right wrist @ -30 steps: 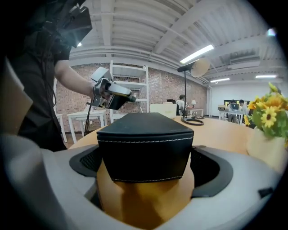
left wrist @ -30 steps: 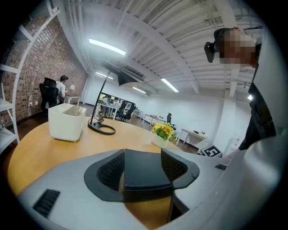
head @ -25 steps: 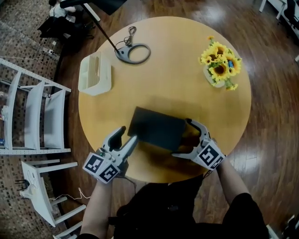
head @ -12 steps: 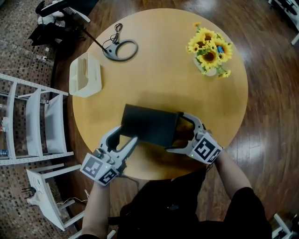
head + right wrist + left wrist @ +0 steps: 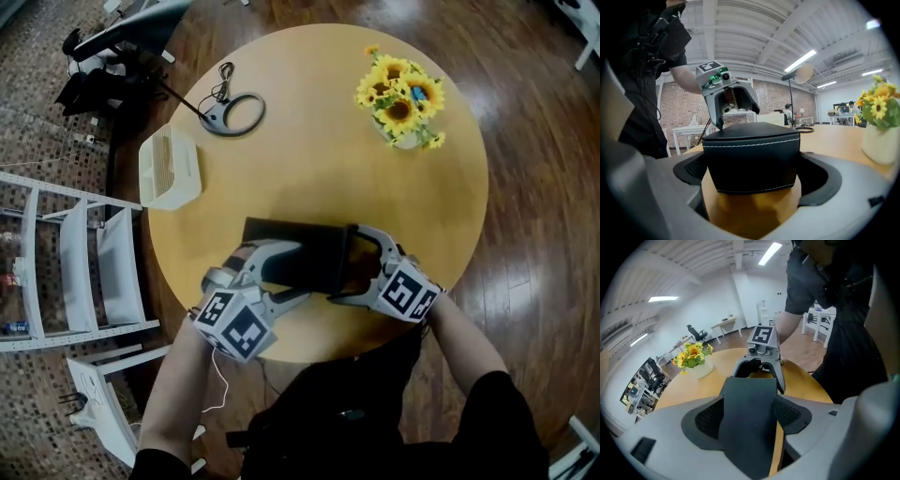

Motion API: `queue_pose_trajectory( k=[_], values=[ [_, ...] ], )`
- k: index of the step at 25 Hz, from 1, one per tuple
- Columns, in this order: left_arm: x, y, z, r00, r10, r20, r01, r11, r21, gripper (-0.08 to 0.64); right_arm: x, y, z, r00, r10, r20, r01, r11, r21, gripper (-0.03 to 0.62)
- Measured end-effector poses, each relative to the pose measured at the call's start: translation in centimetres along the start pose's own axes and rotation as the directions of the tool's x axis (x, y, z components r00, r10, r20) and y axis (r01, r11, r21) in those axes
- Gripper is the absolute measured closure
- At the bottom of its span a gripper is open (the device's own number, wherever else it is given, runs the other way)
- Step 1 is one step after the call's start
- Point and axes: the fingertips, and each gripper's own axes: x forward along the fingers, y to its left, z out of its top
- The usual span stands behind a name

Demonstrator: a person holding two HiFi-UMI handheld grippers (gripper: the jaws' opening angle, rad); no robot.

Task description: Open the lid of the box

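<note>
Leftmost, off the round wooden table (image 5: 309, 169), a white shelf rack (image 5: 56, 253) stands on the patterned floor. On the table's left part, a white slatted appliance (image 5: 169, 167) sits near the edge. Beyond it lies a ring-shaped lamp base (image 5: 234, 114) with its dark arm running off toward the upper left.

Next, at the near edge, the left gripper (image 5: 302, 270) reaches in from the person's left hand. Its jaws are opening and straddle the left end of the dark box (image 5: 314, 258). The left gripper view shows the box's flat top running up between the two pads, without a firm squeeze on it.

The box lies on the table in front of the person, long side across, between the two tools. Its stitched lid is down.

Then the right gripper (image 5: 342, 264) meets the box's right end, its jaws clamped on both sides of it, the pads against the black leather.

Farthest right, toward the back, yellow sunflowers (image 5: 398, 94) stand in a pale vase, well apart from the box.
</note>
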Motion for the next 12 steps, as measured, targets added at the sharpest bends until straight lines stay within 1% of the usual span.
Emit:
queue_pose_trajectory(
  k=[3,5,8,10,12],
  values=[
    [0.2,-0.4,0.2,0.999,-0.029,-0.022,0.029,0.999,0.024,0.229,0.1,-0.1,-0.1,1.0,0.01,-0.005,-0.01,0.999,-0.03,-0.011],
    [0.4,-0.6,0.3,0.999,-0.04,-0.033,0.041,0.998,0.05,0.229,0.1,-0.1,-0.2,1.0,0.007,-0.004,-0.007,1.0,-0.026,-0.011],
    [0.6,-1.0,0.9,0.997,-0.066,-0.029,0.068,0.995,0.067,0.229,0.1,0.0,-0.1,1.0,0.003,-0.002,-0.003,1.0,-0.01,-0.011],
    [1.0,-1.6,0.8,0.995,-0.084,-0.046,0.088,0.991,0.104,0.229,0.0,0.0,-0.1,1.0,-0.002,0.0,0.002,1.0,0.005,-0.012],
    [1.4,-1.9,0.4,0.994,-0.083,-0.069,0.092,0.986,0.138,0.229,0.0,0.0,0.0,1.0,-0.003,0.001,0.003,1.0,0.009,-0.012]
  ],
)
